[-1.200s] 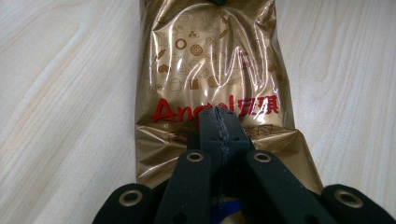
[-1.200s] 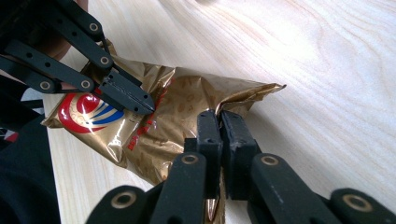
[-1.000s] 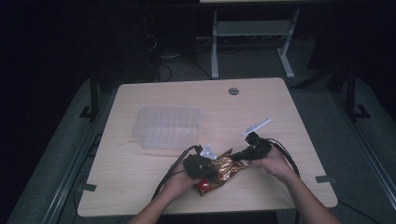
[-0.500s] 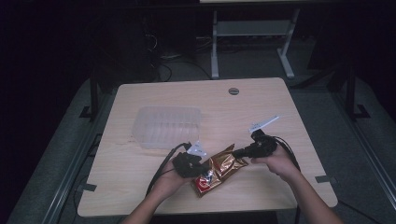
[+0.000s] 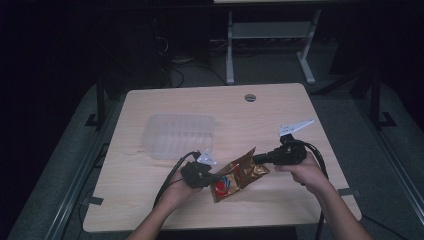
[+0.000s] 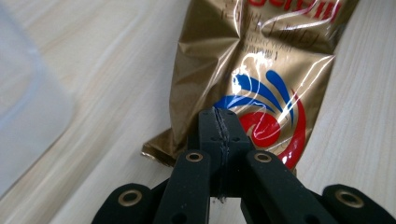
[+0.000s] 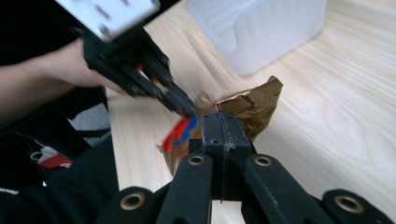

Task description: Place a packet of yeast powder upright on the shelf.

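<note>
A crumpled gold snack bag (image 5: pixel 239 175) with a red and blue swirl lies low over the front of the wooden table (image 5: pixel 260 120), held at both ends. My left gripper (image 5: pixel 219 178) is shut on the bag's near left edge; in the left gripper view the jaws (image 6: pixel 218 122) pinch the gold foil (image 6: pixel 261 65). From the right, my right gripper (image 5: pixel 256 160) is shut on the bag's upper corner (image 7: pixel 254 105), its jaws (image 7: pixel 219 123) closed. The right gripper view also has the left gripper (image 7: pixel 184 107) at the bag's other end.
A clear plastic container (image 5: pixel 179 134) sits upside down just behind and left of the bag, also seen as the container (image 6: pixel 23 112) beside the left jaws. A round cable hole (image 5: pixel 250 97) marks the table's far side. Black cables trail toward the front edge.
The two hands have drawn apart: my right gripper moved right and slightly away, pulling the bag's corner out. The bag now lies stretched between the grippers.
</note>
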The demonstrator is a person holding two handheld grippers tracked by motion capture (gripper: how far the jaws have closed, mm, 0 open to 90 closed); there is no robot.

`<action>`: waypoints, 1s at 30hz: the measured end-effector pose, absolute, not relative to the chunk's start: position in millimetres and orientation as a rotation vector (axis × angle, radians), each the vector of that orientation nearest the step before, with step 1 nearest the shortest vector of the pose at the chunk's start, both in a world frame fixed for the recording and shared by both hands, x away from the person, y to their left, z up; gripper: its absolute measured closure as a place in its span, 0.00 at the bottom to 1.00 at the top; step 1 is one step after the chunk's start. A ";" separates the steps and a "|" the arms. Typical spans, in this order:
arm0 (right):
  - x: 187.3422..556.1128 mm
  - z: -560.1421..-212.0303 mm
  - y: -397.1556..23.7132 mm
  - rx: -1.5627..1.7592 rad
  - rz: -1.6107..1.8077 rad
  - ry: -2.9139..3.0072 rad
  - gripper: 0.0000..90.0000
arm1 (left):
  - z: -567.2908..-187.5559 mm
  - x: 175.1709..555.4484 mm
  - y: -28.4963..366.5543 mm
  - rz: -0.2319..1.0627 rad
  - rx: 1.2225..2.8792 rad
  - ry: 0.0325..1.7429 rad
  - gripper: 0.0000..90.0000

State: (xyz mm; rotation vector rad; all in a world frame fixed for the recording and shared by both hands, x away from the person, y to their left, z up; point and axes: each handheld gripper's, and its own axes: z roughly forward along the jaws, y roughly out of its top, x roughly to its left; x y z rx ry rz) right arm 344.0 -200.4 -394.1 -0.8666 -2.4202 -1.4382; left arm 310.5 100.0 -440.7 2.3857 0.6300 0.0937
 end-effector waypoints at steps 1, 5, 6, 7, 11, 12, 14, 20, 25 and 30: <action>343.6 -393.1 -201.1 -0.864 -1.451 -2.410 1.00 | -440.6 310.2 98.6 0.095 2.385 0.628 1.00; 341.8 -386.9 -203.6 -0.848 -1.482 -2.414 1.00 | -435.8 308.8 100.9 0.097 2.378 0.618 0.99; 340.8 -382.1 -204.2 -0.836 -1.498 -2.413 1.00 | -434.5 307.8 102.9 0.096 2.369 0.623 0.99; 340.8 -382.1 -204.2 -0.836 -1.498 -2.413 1.00 | -432.4 307.4 106.2 0.094 2.380 0.612 0.99; 340.9 -374.5 -206.5 -0.834 -1.530 -2.420 1.00 | -426.5 300.8 117.8 0.091 2.359 0.611 0.97; 341.5 -373.2 -207.5 -0.835 -1.533 -2.419 1.00 | -424.7 298.3 121.5 0.091 2.359 0.608 0.97; 342.5 -370.7 -208.8 -0.838 -1.550 -2.421 1.00 | -422.8 294.1 126.6 0.090 2.357 0.601 0.96; 346.2 -357.1 -209.1 -0.839 -1.589 -2.428 1.00 | -421.8 279.2 145.6 0.071 2.336 0.606 0.88; 351.0 -342.4 -209.3 -0.864 -1.637 -2.427 1.00 | -422.1 270.3 162.7 0.080 2.308 0.635 0.69; 356.6 -327.9 -207.6 -0.891 -1.679 -2.420 1.00 | -428.0 265.2 174.7 0.052 2.320 0.655 0.46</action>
